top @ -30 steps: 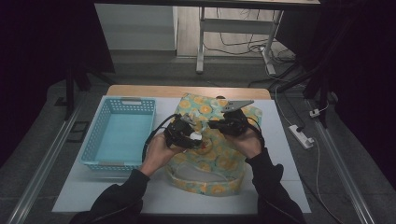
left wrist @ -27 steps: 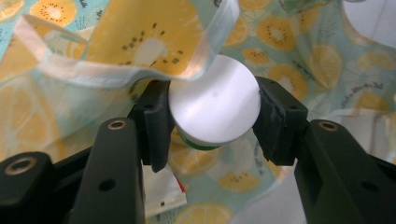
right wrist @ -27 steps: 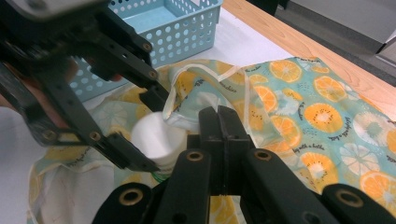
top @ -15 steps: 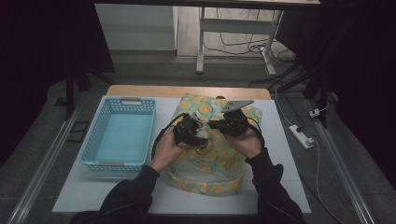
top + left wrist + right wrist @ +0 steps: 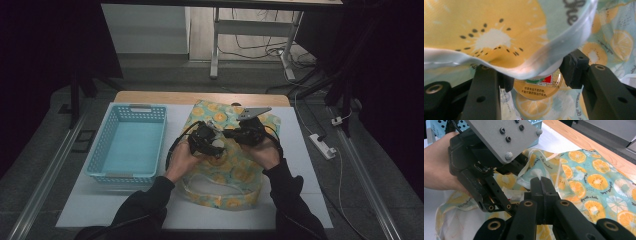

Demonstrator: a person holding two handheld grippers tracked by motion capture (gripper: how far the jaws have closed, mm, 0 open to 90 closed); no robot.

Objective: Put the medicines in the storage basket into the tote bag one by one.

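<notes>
- We see the fruit-print bag [image 5: 227,165] flat on the white table [image 5: 300,165], at table centre, with the blue basket [image 5: 129,142] at its 9 o'clock, near but apart.
- In the high view the left gripper [image 5: 204,140] sits over the bag's upper half, at about 9 o'clock of the right gripper [image 5: 245,134], just beside it.
- In the left gripper view the jaws stand about half open, with a round bottle [image 5: 539,86] with an amber base and printed label between them. The pads look to be against its sides, so we read it as gripped.
- The bag's edge drapes over the bottle's 12 o'clock, and more bag cloth lies at its 6 o'clock.
- In the right gripper view the jaws are closed tight together. Bag cloth rises at the tips at 12 o'clock; we can't tell if a fold is pinched.
- The left gripper's body is at 10 o'clock of those tips, close.
</notes>
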